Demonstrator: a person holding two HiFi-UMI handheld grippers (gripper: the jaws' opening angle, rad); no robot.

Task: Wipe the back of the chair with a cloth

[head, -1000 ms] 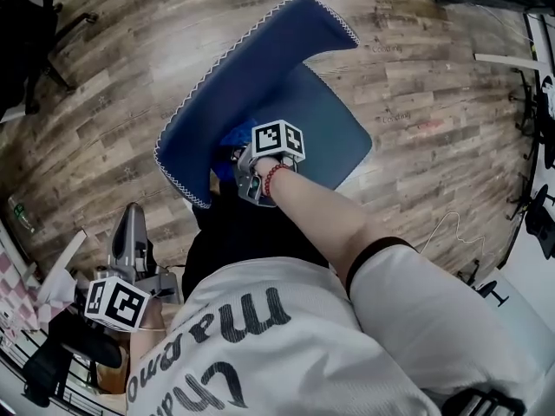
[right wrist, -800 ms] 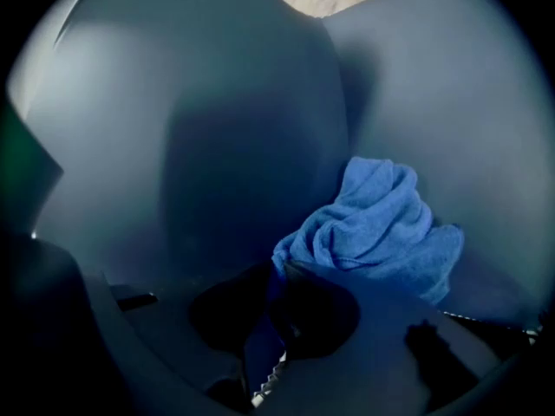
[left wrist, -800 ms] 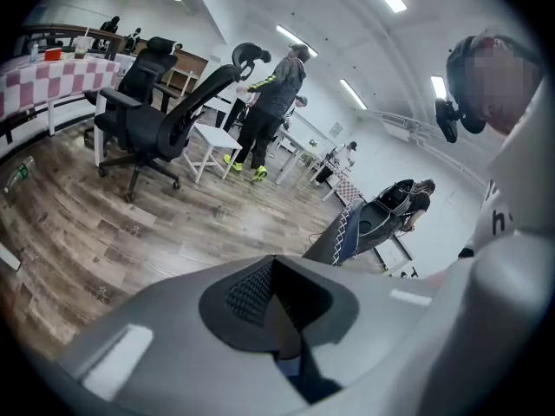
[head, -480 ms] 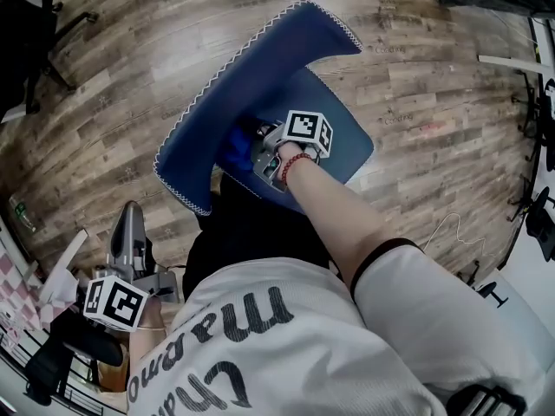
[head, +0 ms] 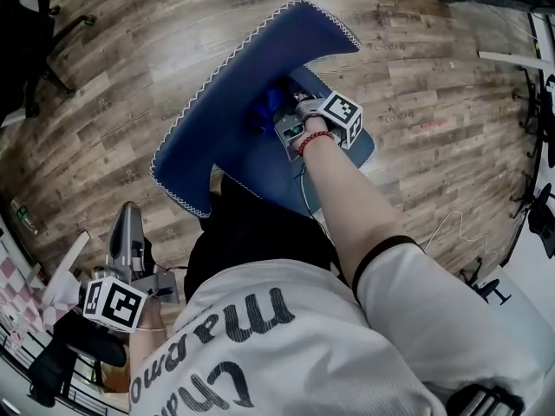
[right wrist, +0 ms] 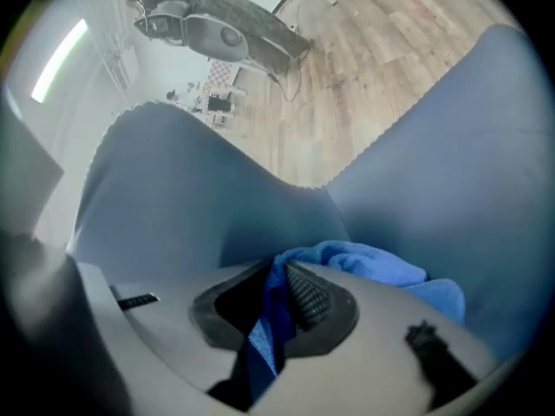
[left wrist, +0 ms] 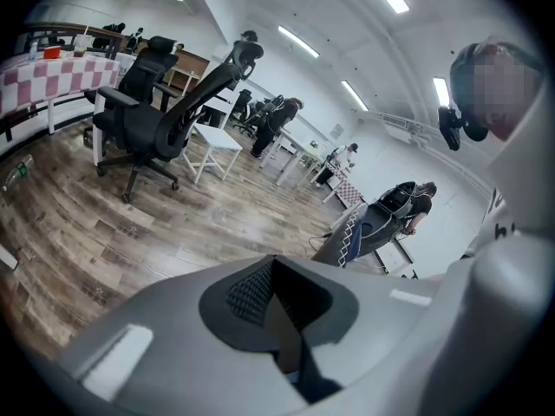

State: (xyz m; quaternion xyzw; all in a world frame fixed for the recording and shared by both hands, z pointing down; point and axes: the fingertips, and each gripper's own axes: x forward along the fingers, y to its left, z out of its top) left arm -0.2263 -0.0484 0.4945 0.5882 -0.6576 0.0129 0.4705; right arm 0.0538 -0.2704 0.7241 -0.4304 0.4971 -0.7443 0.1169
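The blue chair's backrest (head: 227, 102) with white zigzag edging curves over its seat (head: 276, 173) in the head view. My right gripper (head: 279, 118) is shut on a bright blue cloth (head: 269, 102) and presses it against the inner face of the backrest. In the right gripper view the cloth (right wrist: 375, 269) bunches out between the jaws, against the backrest (right wrist: 182, 206). My left gripper (head: 130, 232) hangs at my left side, far from the chair, shut with nothing in it; in its own view the left gripper (left wrist: 276, 315) points across the room.
Wood-plank floor (head: 113, 76) surrounds the chair. A black office chair (left wrist: 165, 102) stands beside a checkered table (left wrist: 52, 72), with people and desks further back. Dark chair bases (head: 26, 42) sit at the head view's left edge.
My right gripper has slid the cloth along the backrest, up and to the right in the head view. The left gripper has stayed put.
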